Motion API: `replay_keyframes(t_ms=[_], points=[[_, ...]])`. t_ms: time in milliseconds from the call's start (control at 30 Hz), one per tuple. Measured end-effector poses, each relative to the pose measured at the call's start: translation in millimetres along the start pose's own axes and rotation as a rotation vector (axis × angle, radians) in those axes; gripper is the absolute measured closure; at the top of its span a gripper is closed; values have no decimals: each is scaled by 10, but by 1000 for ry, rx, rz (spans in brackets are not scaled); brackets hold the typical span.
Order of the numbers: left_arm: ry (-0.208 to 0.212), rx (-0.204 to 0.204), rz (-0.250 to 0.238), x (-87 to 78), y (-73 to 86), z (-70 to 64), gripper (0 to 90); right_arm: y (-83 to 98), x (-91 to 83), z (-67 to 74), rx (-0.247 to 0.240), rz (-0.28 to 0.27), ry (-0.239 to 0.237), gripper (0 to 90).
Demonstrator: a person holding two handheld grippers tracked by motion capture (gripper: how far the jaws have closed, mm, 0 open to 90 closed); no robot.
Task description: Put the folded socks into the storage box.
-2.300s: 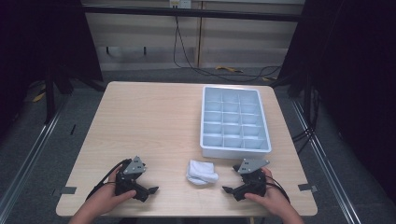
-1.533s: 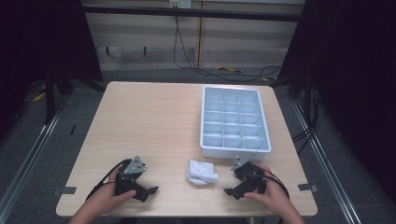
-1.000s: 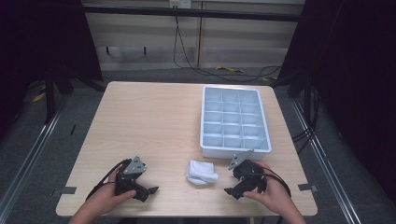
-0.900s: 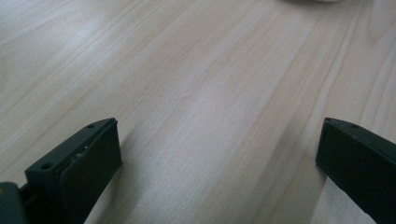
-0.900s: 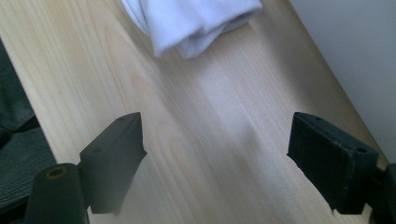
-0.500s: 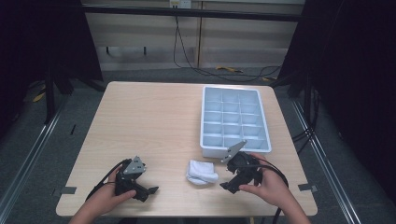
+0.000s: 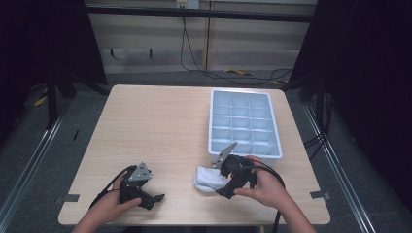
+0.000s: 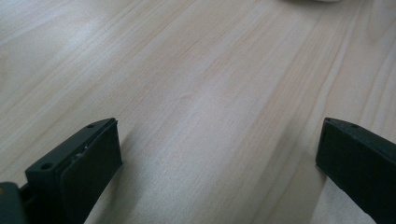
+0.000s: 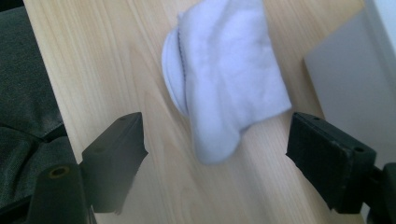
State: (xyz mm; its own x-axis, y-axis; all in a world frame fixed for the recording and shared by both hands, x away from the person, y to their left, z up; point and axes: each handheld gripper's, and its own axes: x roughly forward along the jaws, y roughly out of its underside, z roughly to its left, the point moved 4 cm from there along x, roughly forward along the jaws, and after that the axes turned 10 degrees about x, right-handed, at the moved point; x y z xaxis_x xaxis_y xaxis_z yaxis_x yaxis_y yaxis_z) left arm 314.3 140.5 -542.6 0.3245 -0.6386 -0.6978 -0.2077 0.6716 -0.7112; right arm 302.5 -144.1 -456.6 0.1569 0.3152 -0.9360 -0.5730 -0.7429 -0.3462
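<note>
Right gripper view shows my right gripper (image 9: 212, 154) with jaws wide apart over the white sock (image 9: 229, 79), which lies on the table (image 7: 160, 126) beside the tray (image 7: 243, 121); my left gripper (image 8: 219, 163) rests with jaws apart too

- Left gripper (image 7: 141, 187) sits low near the person's side, held in the left hand (image 7: 109, 206), jaws spread wide.
- Right gripper (image 7: 232, 175) is tilted down in the right hand (image 7: 265, 187), jaws wide apart too.

Lab-type recording bay: pale wood surface (image 7: 160, 131) on grey carpet, black curtains (image 7: 43, 43) both sides, floor rails (image 7: 29, 165), cables (image 7: 214, 73) trailing along the back wall.
</note>
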Motion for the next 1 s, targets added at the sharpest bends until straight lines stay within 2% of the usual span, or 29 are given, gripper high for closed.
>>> replay_keyframes(t_ms=[100, 233, 333, 433, 700, 767, 833, 933, 967, 1000], points=[[0, 0, 0, 0, 0, 0, 0, -47, 42, 21, 1, 17, -21, 163], [-1, 0, 0, 0, 0, 0, 0, -135, 116, 38, -37, 25, -24, 163], [0, 0, 1, -1, 0, 0, 0, -160, 146, 45, -24, 35, -29, 171], [0, 0, 1, 0, 0, 0, 0, -185, 197, 36, -44, 45, -22, 178], [0, 0, 1, -1, 0, -1, 0, -261, 260, 71, -46, 53, -37, 212], [0, 1, 1, -1, 1, -1, 0, -263, 287, 68, -66, 57, -39, 226], [1, 0, 2, -2, 1, -2, 0, -267, 315, 83, -63, 61, -44, 241], [0, 4, 3, -4, 2, 0, 0, -269, 363, 94, -83, 77, -33, 271], [0, 5, 4, -4, 3, -1, 0, -268, 374, 106, -73, 83, -32, 301], [0, 5, 3, -4, 3, -1, 0, -266, 386, 103, -86, 89, -31, 325]])
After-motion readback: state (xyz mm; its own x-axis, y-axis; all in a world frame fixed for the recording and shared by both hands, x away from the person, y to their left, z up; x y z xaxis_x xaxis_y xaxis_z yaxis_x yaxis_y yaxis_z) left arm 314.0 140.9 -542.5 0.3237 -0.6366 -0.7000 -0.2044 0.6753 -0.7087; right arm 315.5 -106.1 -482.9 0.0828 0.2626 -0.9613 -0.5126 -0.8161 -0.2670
